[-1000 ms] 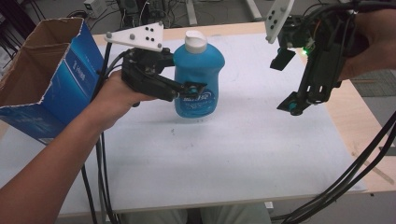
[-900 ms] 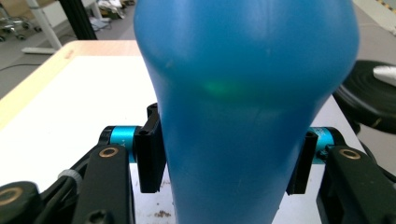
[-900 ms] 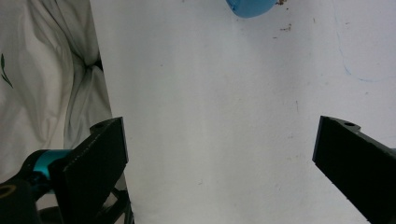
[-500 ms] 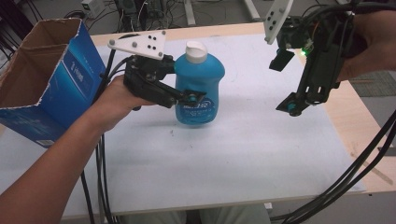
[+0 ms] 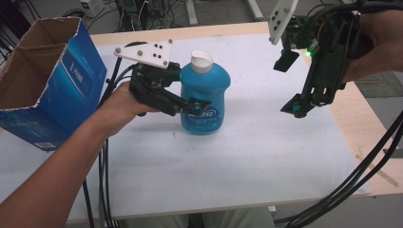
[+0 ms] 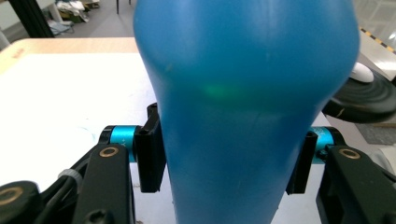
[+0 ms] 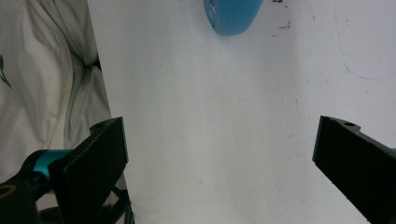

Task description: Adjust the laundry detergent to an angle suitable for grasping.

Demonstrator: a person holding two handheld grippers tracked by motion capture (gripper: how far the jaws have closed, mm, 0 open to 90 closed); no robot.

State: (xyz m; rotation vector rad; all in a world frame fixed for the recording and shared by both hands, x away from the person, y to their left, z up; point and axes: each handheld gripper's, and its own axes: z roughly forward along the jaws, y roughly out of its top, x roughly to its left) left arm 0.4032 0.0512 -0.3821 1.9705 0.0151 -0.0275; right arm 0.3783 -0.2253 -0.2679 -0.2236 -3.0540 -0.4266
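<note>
1. High view: the left hand (image 5: 121, 102) comes in from the lower left, forearm running diagonally, and holds the left gripper (image 5: 190, 102) roughly level. Its jaws are clamped on the lower body of the blue bottle (image 5: 204, 95). The bottle is upright, glossy plastic with a bulged shoulder, a narrower waist and a white cap (image 5: 201, 61); its base is at or just above the white table (image 5: 247, 156), I can't tell which.
2. High view: the open cardboard box (image 5: 45, 80) sits left of the bottle. It has blue printed outer walls, a raw brown inside and a torn top edge. Nothing visible in the part of the interior that shows.
3. High view: the right hand (image 5: 375, 45) is well to the right of the bottle and above the table, with the right gripper (image 5: 297, 107) angled down and toward the bottle. Black cables trail off the table's near right edge.
4. Left gripper view: the smooth blue bottle wall sits between the black pads (image 6: 149, 158), both pressed against its sides.
5. Right gripper view: jaws stand wide apart, nothing between them, with the matte white tabletop below. The bottle's blue base (image 7: 231, 16) pokes in at the top edge.
</note>
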